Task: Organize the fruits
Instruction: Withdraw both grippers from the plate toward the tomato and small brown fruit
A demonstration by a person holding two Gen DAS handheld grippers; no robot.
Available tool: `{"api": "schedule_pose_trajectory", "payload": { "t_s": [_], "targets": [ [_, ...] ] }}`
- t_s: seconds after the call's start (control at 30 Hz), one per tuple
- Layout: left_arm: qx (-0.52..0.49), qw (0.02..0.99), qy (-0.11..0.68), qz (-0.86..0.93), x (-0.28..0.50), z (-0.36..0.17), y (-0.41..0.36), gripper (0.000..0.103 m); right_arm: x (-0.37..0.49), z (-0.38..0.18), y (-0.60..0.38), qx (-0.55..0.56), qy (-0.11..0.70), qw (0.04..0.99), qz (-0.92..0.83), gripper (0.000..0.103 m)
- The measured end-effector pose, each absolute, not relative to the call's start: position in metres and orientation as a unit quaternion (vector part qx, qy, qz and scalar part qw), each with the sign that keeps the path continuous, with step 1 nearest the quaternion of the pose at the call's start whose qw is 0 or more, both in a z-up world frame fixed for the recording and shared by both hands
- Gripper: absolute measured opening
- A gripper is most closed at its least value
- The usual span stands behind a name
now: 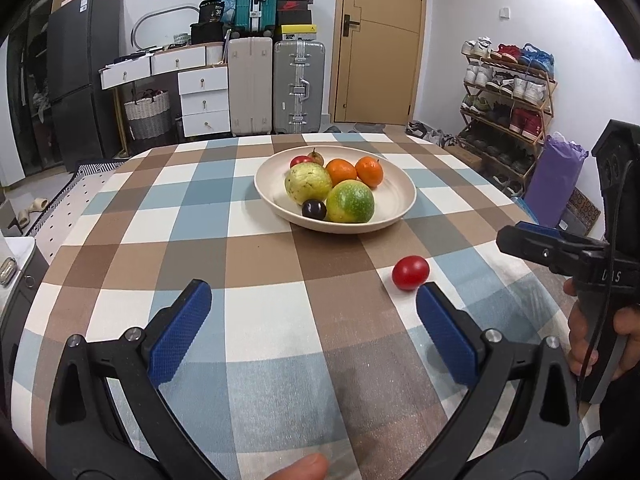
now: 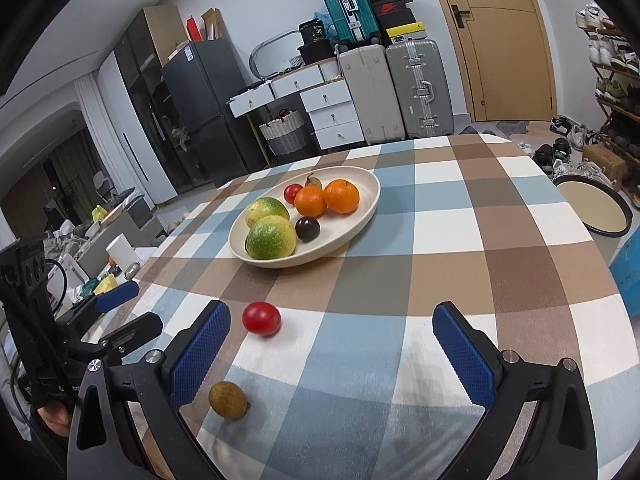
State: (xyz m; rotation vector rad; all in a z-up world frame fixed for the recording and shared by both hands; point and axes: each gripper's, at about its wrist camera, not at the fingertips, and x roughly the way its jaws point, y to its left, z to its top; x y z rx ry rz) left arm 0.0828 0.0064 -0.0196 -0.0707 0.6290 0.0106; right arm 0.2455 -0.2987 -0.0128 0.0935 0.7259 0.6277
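Checked tablecloth [image 1: 256, 248] in a luggage-cluttered room; left gripper [image 1: 314, 322] and right gripper [image 2: 332, 346] jaws released

Checked table [image 2: 460, 240]: fruit plate [image 2: 362, 216], red tomato [image 2: 261, 319], sm brown fruit [image 2: 228, 400].

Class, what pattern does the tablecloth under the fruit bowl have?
The tablecloth is checked in brown, blue and white squares, clearest in the right wrist view.

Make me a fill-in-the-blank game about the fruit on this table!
1. The plate holds ___ orange fruits.
2. The loose red tomato lies on the ___, not on the plate.
3. Both the left gripper and right gripper are ___.
4. The small brown fruit is nearest the ___ gripper.

Missing words: two; tablecloth; open; right
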Motion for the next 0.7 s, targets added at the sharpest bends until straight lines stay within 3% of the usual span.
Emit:
{"api": "schedule_pose_trajectory", "payload": {
  "t_s": [0.7],
  "targets": [
    [-0.032,0.949,0.314,-0.002,0.074,-0.019,0.002,0.102,0.212,-0.024,-0.277,-0.029,0.401,0.855,0.327,0.103]
  ]
}}
